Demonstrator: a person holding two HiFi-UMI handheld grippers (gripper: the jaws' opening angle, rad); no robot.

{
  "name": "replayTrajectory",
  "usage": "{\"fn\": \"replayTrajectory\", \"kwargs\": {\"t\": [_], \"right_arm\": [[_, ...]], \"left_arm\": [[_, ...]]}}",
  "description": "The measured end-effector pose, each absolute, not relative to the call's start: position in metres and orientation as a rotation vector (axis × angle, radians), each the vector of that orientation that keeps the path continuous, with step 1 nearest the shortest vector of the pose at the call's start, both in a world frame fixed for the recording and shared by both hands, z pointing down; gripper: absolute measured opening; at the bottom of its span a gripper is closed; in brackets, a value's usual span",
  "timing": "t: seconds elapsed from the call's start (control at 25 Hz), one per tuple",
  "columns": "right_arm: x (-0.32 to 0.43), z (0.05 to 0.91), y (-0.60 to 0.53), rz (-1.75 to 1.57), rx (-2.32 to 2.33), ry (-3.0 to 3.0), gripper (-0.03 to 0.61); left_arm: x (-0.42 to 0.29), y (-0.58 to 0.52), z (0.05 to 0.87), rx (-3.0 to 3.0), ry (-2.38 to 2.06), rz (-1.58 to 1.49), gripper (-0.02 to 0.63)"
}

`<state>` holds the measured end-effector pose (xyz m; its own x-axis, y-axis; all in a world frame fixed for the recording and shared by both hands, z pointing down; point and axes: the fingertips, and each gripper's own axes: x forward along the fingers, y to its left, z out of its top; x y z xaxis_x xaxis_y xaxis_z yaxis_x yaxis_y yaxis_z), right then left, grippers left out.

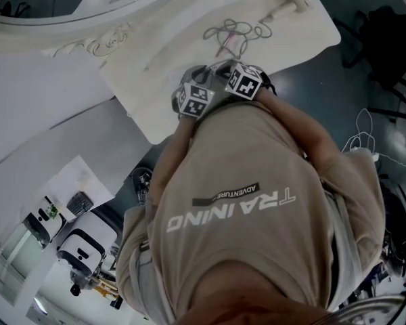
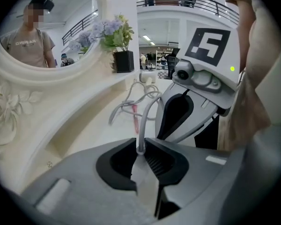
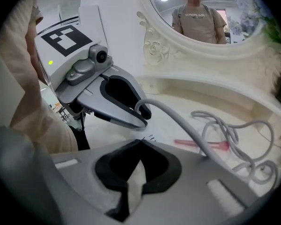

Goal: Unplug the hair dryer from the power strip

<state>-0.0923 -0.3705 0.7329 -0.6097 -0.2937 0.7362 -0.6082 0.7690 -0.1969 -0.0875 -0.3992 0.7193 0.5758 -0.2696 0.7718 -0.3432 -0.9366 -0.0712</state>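
On the cream vanity table [image 1: 155, 80] both grippers sit close together, just below the coiled grey cord [image 1: 233, 31]. The hair dryer [image 1: 291, 0] lies at the table's far end. In the left gripper view, my left gripper [image 2: 140, 143] is shut on the grey plug [image 2: 143, 172], and the cord [image 2: 145, 118] rises from its tips toward the coil. In the right gripper view, my right gripper [image 3: 140, 142] is shut on a white body [image 3: 133, 184], apparently the power strip. The left gripper's fingertips [image 3: 141, 111] hold the cord's end right in front of it.
A pink stick [image 3: 201, 144] lies under the cord loops [image 3: 239, 135]. An oval mirror [image 3: 201, 18] in a carved frame rises behind the table. A black vase of flowers [image 2: 124, 60] stands on the shelf. My own torso [image 1: 257, 208] fills the lower head view.
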Motion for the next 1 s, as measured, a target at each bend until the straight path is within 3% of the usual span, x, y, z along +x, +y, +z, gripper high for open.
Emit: {"fn": "replayTrajectory", "kwargs": {"t": [0.68,1.0], "right_arm": [[-0.090,0.719,-0.365,0.508,0.634,-2.339,0.003],[-0.061,0.627,-0.354,0.540,0.800,-2.576,0.003]], "left_arm": [[-0.084,-0.401,0.673,2.712,-0.614,1.111,0.058],[-0.086,-0.397,0.629,2.721,-0.683,0.987,0.057]]}}
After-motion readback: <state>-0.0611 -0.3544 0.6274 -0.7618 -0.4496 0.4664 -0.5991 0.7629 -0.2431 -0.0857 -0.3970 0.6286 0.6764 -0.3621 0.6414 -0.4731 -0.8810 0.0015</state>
